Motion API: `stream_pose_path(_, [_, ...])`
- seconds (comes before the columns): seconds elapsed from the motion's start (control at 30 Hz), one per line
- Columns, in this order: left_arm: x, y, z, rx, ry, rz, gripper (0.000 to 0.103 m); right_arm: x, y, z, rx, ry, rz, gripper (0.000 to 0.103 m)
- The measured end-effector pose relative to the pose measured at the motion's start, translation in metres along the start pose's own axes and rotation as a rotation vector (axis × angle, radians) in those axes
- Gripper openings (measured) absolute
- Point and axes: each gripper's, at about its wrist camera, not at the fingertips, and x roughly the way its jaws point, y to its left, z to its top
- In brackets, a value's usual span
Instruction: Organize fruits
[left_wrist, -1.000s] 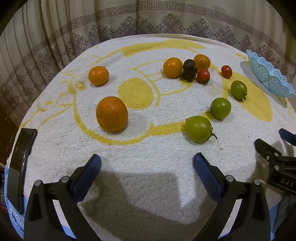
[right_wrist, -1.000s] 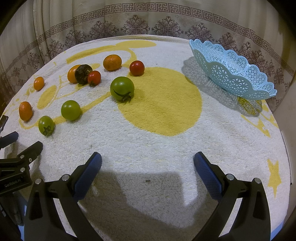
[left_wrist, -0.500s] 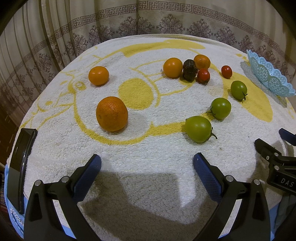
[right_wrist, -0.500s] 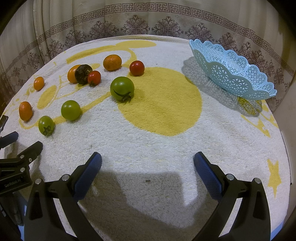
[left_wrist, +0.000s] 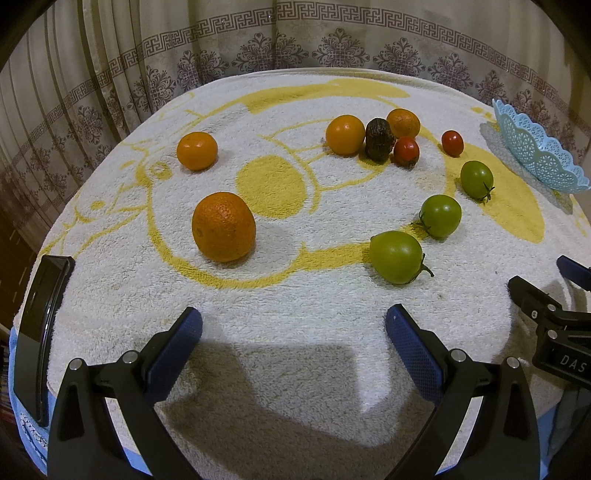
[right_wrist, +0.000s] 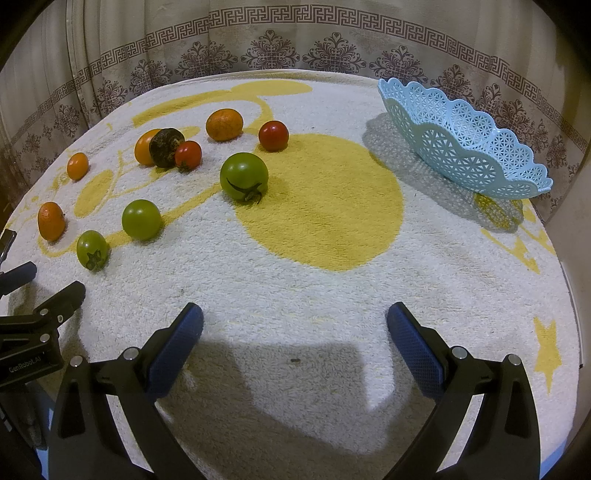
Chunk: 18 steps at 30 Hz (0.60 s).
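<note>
Left tool (left_wrist: 293, 328) wide open, empty, large orange (left_wrist: 223, 226) ahead-left, right tool (right_wrist: 294, 328) likewise, basket (right_wrist: 465, 147) ahead-right

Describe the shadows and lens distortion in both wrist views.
Left wrist view: the left gripper throws a hard dark shadow on the towel; fisheye bends the curtain. Right wrist view: the blue basket casts a lacy shadow; corners vignette black.

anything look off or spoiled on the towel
One item: a dark brown, shrivelled fruit sits wedged between an orange and a red tomato; it looks spoiled beside the fresh ones. The blue basket is tipped on its side.
</note>
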Motion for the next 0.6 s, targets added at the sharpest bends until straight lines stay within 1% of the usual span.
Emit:
stream_pose_path(0.27, [-0.0001, -0.0001, 0.0000, 0.001, 0.000, 0.001, 0.098, 0.0005, 0.0000, -0.0002, 0.000, 0.000, 0.000, 0.101])
stream_pose_path(0.47, [0.0002, 0.0050, 0.0013, 0.013, -0.006, 0.017, 0.098, 0.0006, 0.0000, -0.0001, 0.000, 0.000, -0.001, 0.101])
stream_pose_path(0.53, [-0.0010, 0.0010, 0.0007, 0.012, -0.005, 0.015, 0.098, 0.0005, 0.0000, -0.0001, 0.000, 0.000, 0.000, 0.101])
stream_pose_path(0.6, [-0.0021, 0.0054, 0.0004, 0.005, -0.004, 0.002, 0.098, 0.0005, 0.0000, 0.0000, 0.000, 0.000, 0.000, 0.101])
